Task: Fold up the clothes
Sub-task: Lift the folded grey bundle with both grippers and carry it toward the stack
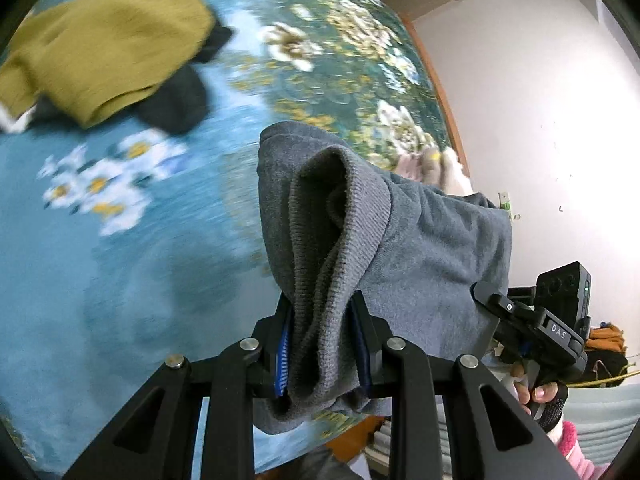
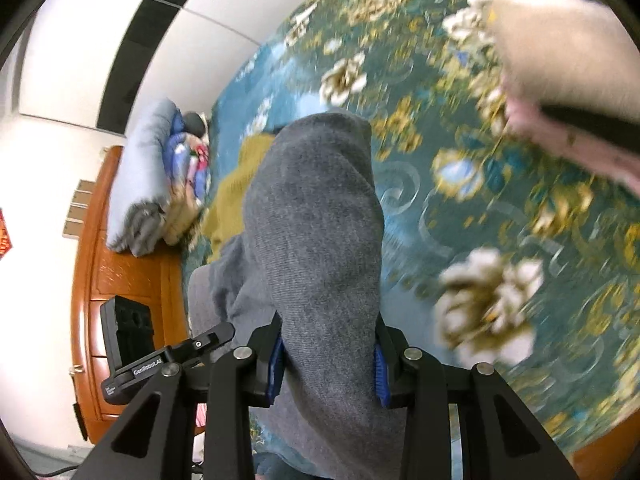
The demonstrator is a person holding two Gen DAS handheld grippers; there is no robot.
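Both tongs were clamped on the same grey garment (image 1: 360, 240), held up above the floral bedspread (image 1: 120, 260)! The left gripper (image 1: 322, 344) pinched a bunched ribbed hem between its blue pads, and the right gripper (image 2: 326, 364) squeezed a thick fold of the cloth, which rose in front of its camera. Far off to the left on the bed lay a mustard-yellow garment (image 1: 104, 52) over something dark. A hand (image 1: 540, 396) gripped the right tool's handle at the near right, beside the white wall (image 1: 540, 100)
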